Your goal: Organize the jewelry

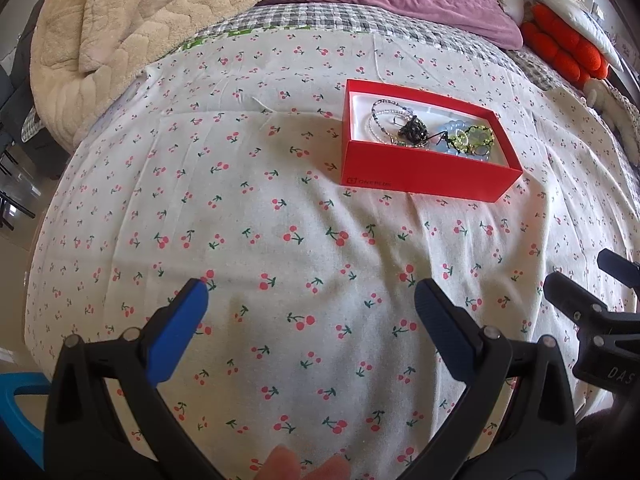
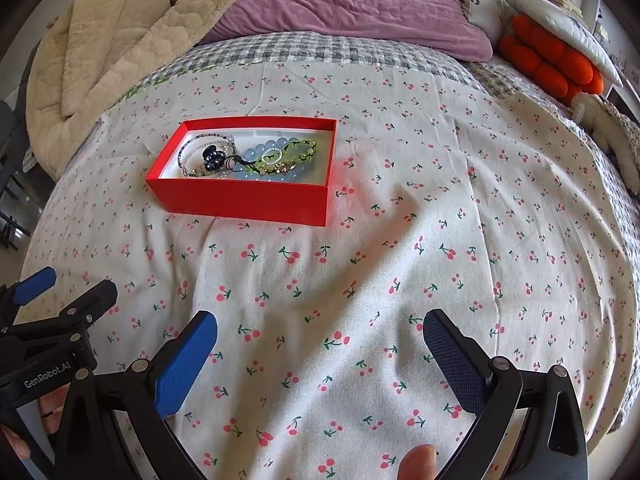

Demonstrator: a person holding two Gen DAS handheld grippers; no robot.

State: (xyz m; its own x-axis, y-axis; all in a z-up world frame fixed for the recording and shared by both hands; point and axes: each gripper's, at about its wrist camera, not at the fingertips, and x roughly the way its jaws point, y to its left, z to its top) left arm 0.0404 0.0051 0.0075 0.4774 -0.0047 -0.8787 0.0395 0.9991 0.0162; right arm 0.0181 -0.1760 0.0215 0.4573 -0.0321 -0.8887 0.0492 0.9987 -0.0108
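Left claw (image 1: pixel 312 304): released, blue pads spread wide, nothing between them. It hovers over the cherry-print sheet (image 1: pixel 280 208) at the near edge of the bed. The right claw's black frame shows at the right border of this view.

Right claw (image 2: pixel 320 332): released, pads spread wide, nothing gripped. It is positioned over the same sheet, with the left claw visible at the left border of its view. The two claws are side by side, both well short of the box.

Red box (image 2: pixel 244 196): lidless, resting flat on the sheet beyond both claws, apart from each. From the left wrist it lies ahead and to the right; from the right wrist, ahead and to the left. Its interior is white.

Contents of the box:
- a thin beaded strand (image 2: pixel 188 152), coiled at the left end;
- a dark bead cluster (image 2: pixel 214 158) on a black cord, just beside the strand;
- a pale blue bead bracelet (image 2: pixel 256 152) toward the middle;
- a yellow-green bead bracelet (image 2: pixel 298 152) at the right end, overlapping the blue one.
The pieces lie tangled together; exact overlaps cannot be resolved.

Beyond the box: a grey checked blanket (image 2: pixel 280 50), then a purple quilt (image 2: pixel 360 4), a beige fleece blanket (image 2: pixel 120 28) at far left, and an orange plush cushion (image 2: pixel 548 64) at far right.
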